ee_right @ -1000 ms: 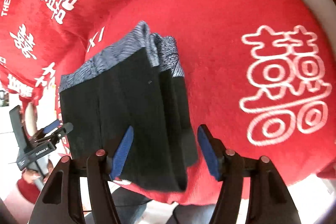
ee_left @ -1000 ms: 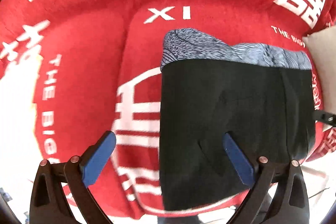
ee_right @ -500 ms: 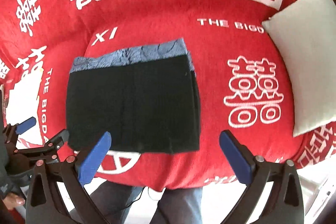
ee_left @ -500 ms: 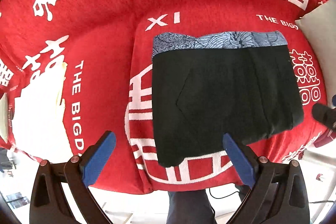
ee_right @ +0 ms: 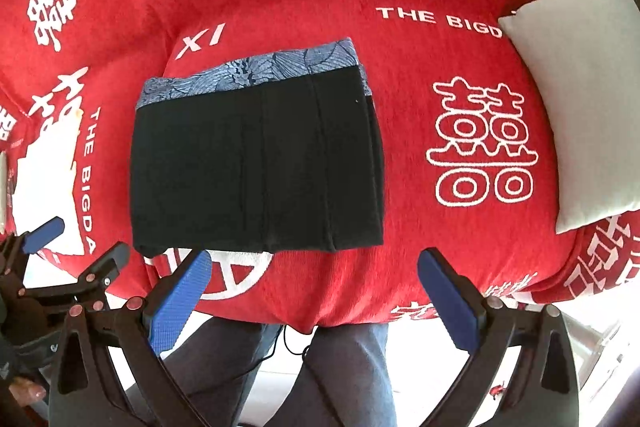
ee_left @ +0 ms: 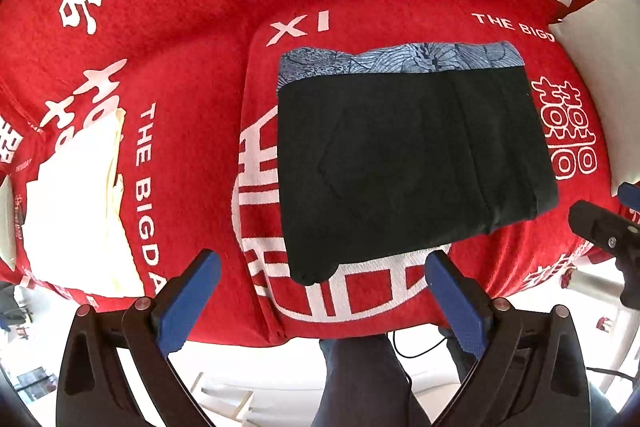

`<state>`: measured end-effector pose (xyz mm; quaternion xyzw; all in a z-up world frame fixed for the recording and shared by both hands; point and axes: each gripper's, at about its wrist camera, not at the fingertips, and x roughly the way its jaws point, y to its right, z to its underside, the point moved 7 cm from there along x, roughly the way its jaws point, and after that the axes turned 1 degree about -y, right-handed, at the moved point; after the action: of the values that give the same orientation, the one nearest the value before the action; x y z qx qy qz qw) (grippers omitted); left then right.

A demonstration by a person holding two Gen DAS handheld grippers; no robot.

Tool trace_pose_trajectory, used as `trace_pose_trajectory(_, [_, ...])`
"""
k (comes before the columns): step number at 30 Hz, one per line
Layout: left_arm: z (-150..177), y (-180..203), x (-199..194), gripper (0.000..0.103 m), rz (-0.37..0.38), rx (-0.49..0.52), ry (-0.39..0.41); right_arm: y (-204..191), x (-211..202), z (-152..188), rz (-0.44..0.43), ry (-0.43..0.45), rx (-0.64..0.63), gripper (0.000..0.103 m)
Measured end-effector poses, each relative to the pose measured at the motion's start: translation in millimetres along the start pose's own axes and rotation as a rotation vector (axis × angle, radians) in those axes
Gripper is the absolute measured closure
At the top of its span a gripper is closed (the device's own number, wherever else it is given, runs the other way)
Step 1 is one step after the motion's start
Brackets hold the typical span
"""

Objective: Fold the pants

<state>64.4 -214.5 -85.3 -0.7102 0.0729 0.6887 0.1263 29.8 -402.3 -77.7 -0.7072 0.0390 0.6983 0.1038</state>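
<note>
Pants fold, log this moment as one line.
pants: folded, flat on red blanket | left gripper: open, clear | right gripper: open, clear

Left tool (ee_left: 320,301) and right tool (ee_right: 314,297), black frames, blue pads, silver screws, blue jeans (ee_right: 348,367)

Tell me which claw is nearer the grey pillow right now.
Right. The right claw hangs open off the bed's front edge with the grey pillow up to its right; the left claw, also open, sits further left, beyond the folded pants.
</note>
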Motion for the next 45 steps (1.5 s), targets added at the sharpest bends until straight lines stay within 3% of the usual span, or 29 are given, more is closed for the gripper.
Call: trace_pose_trajectory(45, [2.9,3.7,-15.3,0.001,0.015,-0.006,0.019,-1.9,-12.0,0.6,0.036,0.021,-0.026,0.0])
